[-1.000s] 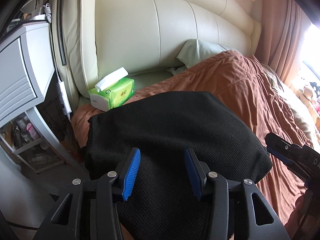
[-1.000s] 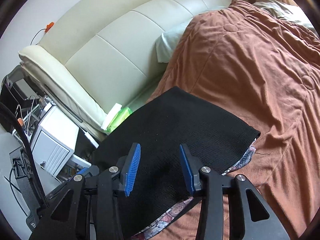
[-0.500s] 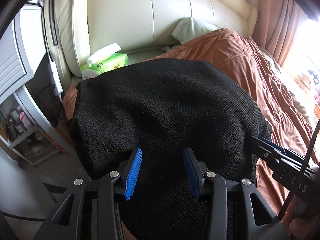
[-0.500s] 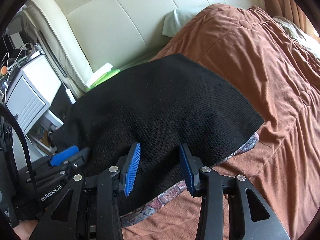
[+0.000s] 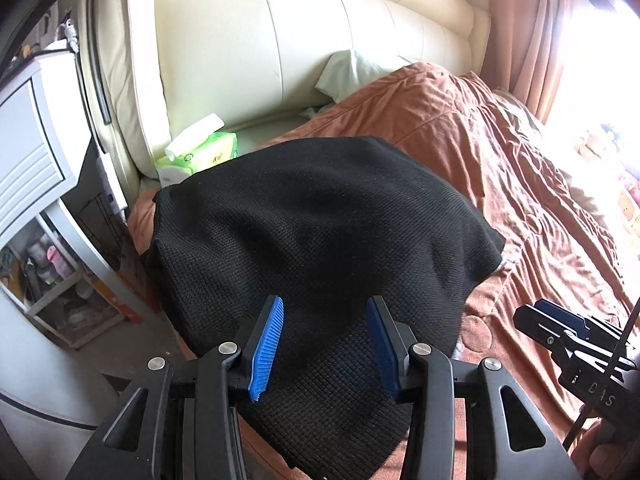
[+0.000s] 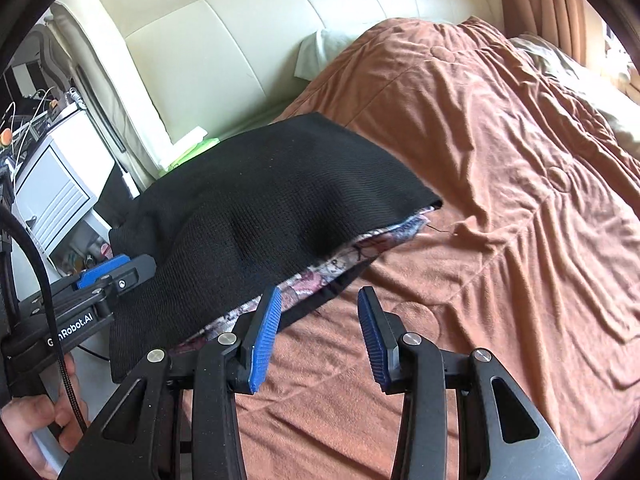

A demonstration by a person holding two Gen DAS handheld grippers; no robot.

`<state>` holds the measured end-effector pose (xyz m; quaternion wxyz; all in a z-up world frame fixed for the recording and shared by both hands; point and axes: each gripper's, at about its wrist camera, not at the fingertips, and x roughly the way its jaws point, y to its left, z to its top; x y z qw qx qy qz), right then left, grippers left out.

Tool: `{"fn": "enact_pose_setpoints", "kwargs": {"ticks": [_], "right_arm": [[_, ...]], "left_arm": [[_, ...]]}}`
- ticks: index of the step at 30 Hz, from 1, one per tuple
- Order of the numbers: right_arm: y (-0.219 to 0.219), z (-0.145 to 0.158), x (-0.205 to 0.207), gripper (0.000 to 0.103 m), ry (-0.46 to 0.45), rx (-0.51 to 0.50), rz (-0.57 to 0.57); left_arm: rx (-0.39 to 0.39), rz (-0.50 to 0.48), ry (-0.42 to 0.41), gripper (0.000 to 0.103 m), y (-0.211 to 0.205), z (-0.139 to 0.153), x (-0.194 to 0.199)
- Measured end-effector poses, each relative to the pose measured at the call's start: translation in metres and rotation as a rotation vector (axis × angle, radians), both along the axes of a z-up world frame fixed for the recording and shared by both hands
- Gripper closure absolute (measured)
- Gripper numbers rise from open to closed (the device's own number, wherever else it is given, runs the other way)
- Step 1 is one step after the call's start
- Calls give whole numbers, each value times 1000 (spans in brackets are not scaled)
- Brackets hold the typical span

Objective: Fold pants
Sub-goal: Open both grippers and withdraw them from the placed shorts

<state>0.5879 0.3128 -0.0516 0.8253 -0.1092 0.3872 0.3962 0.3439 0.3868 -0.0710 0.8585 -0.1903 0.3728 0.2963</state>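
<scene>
In the left wrist view, the black pants (image 5: pixel 320 232) are seen folded flat on the brown blanket (image 5: pixel 500 168), beside a tissue box (image 5: pixel 200 156); the left gripper (image 5: pixel 324 340) is spread above them, grasping nothing. In the right wrist view, the right gripper (image 6: pixel 318 332) is likewise released, held over the blanket beside the pants' edge.

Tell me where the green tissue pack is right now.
In the left wrist view the green tissue pack sits upper left, at the foot of the cream headboard, just behind the far-left corner of the black pants.
</scene>
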Motion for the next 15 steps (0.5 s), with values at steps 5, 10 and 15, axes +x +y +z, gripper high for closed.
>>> {"fn": "enact_pose_setpoints", "kwargs": {"ticks": [5,10,15], "right_arm": [[-39,15,-17,21,-31,16,-58],[-84,29,-37,19,-61,30,-114],[-132,44,-59,12,-104,43,-172]], "left_arm": [[8,-23,-8,35,-26,15,-3],[37,-47,-14,19,-58,28,-9],[54,-64,-28,8,-89,39,-17]]}}
